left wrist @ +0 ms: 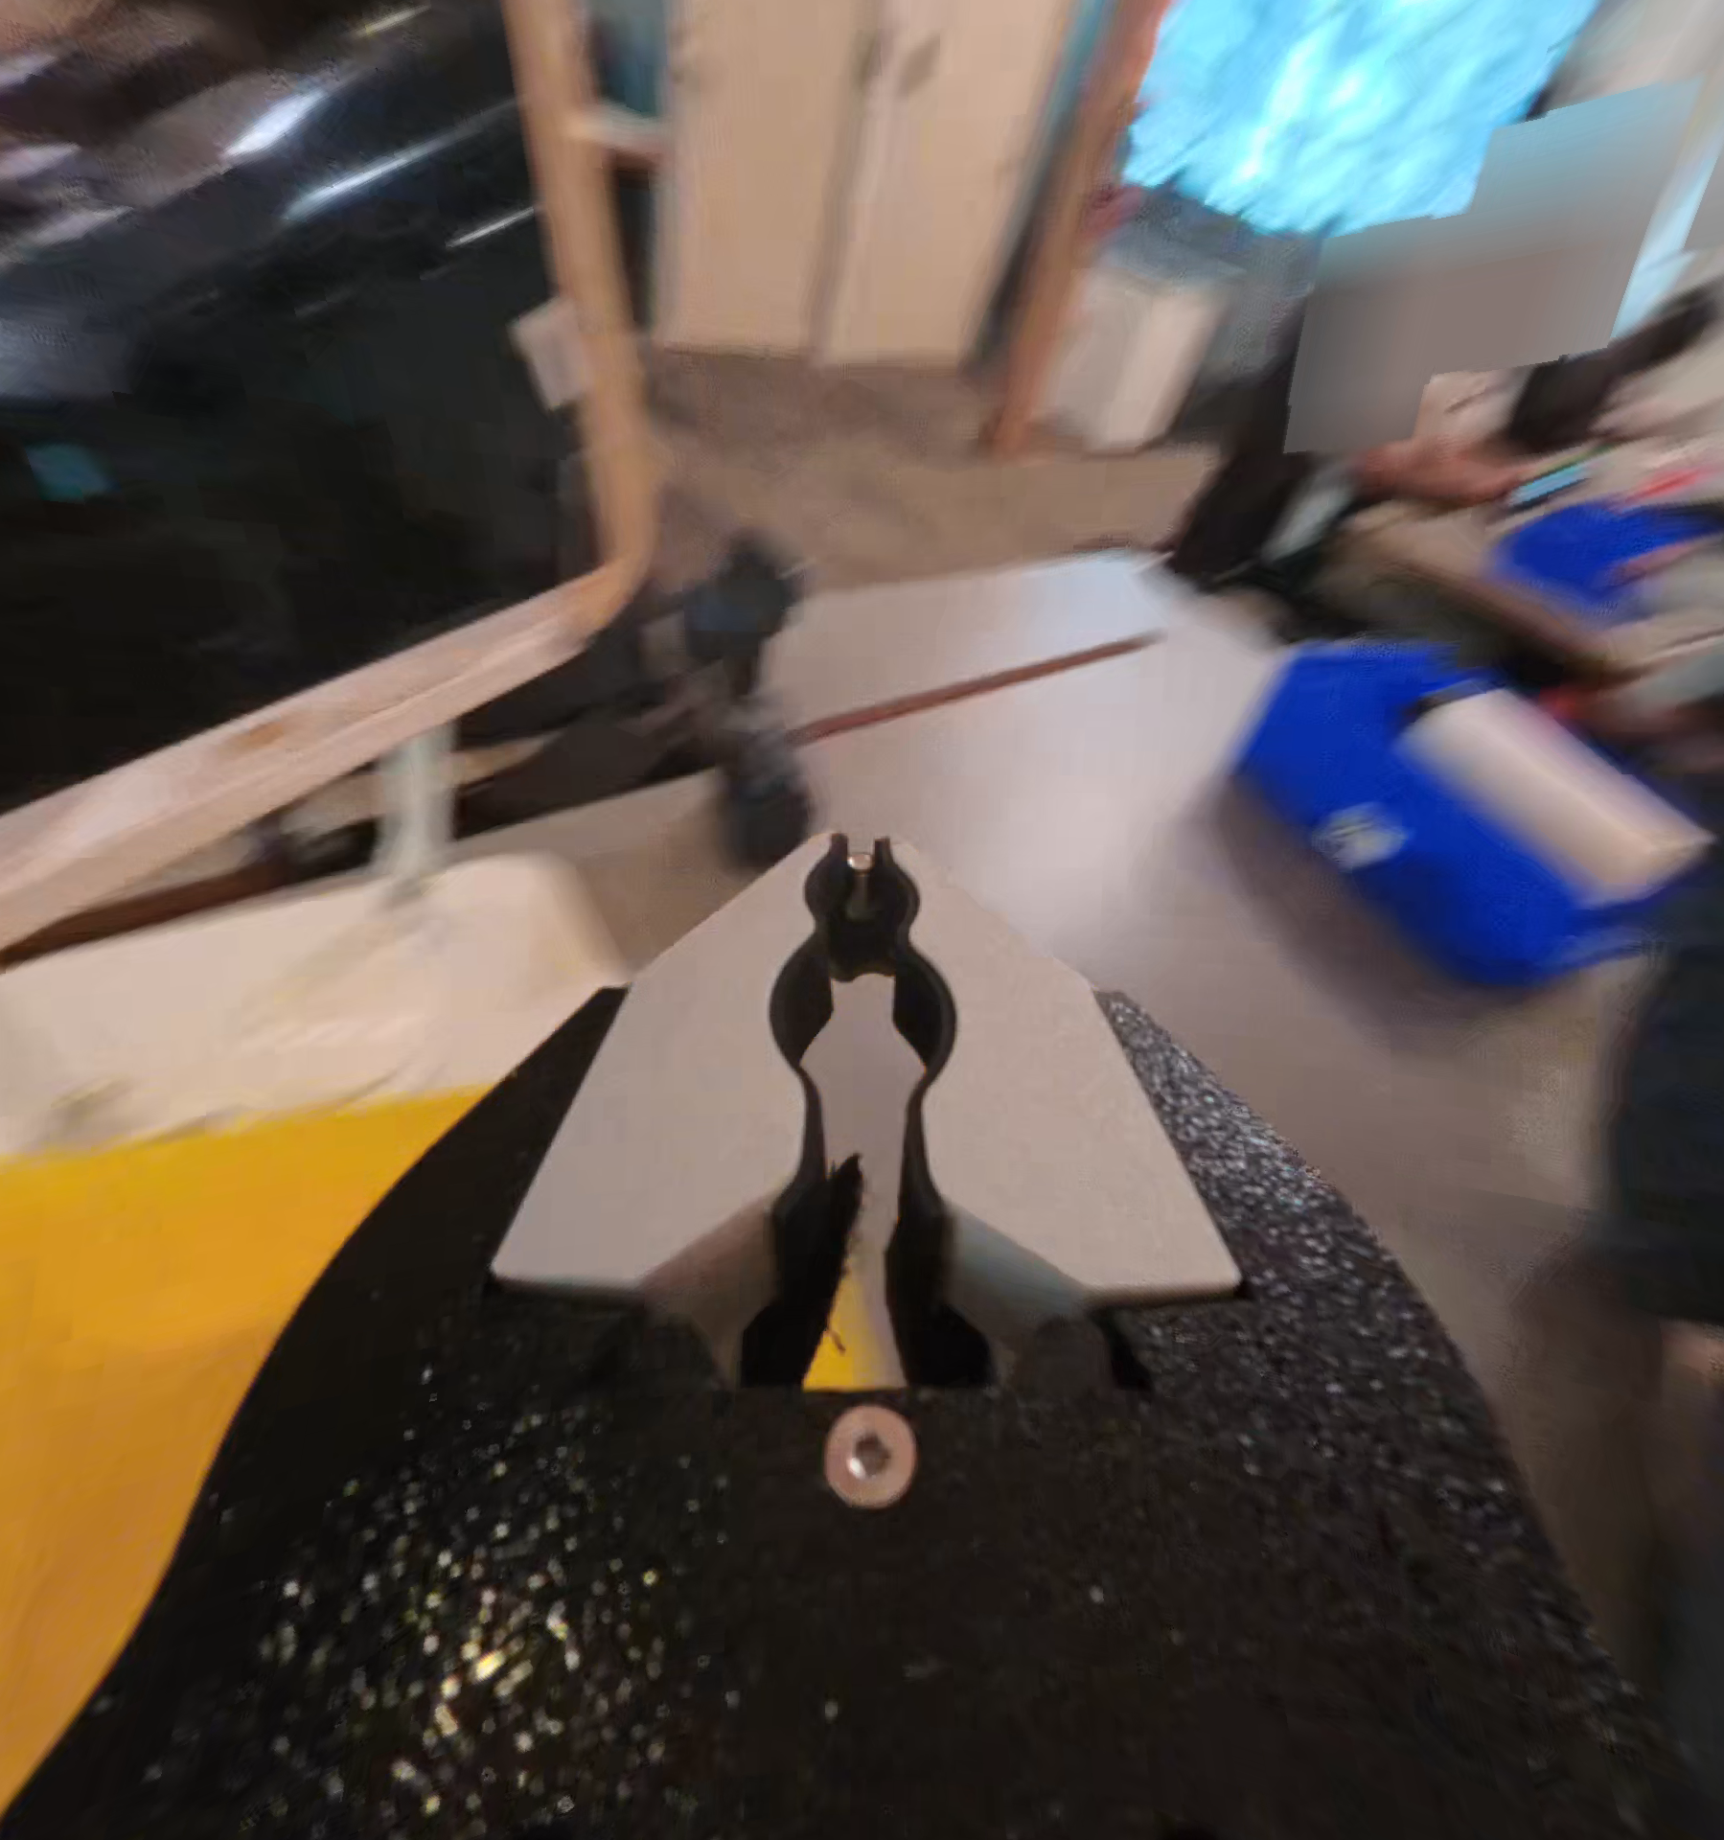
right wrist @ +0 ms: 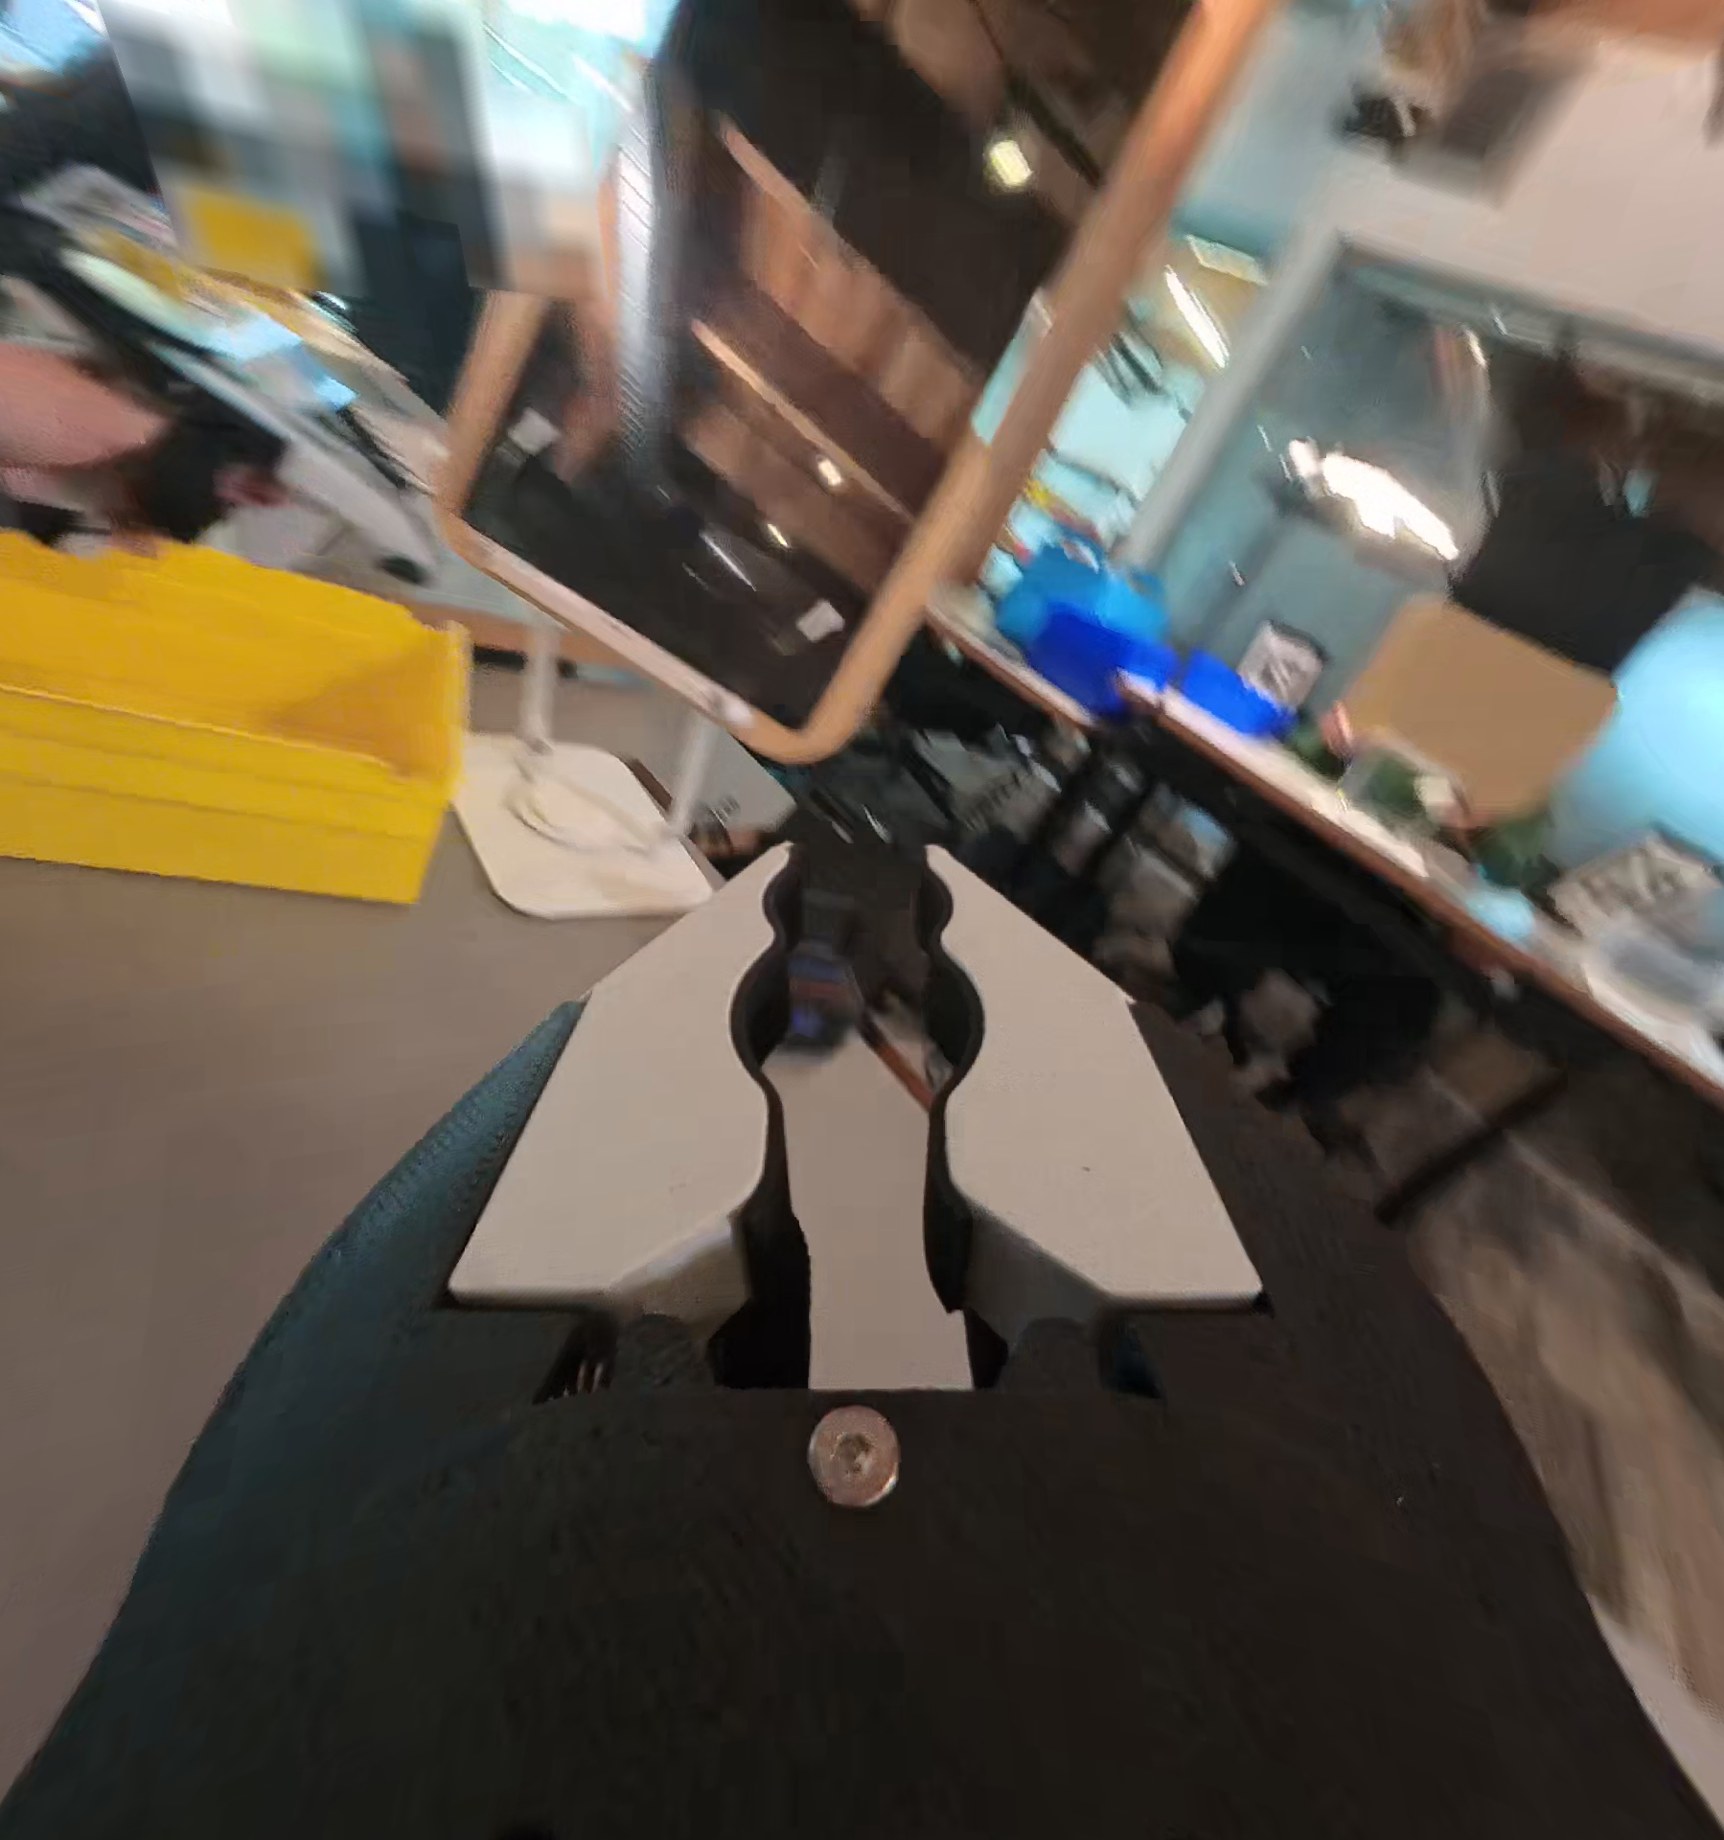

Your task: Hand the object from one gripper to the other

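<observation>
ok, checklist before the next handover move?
1. left claw grips the small black object with a metal pin: ok, pinched right at the tips.
2. right claw ready to receive: ok, fingers apart, nothing visibly held.
3. Claws lined up with each other: cannot tell, neither view clearly shows the other claw.
4. Views steady: not ok, both backgrounds are motion-blurred.
5. right claw clear of the yellow bins and white stand base: ok, both sit ahead and to the left.
</observation>
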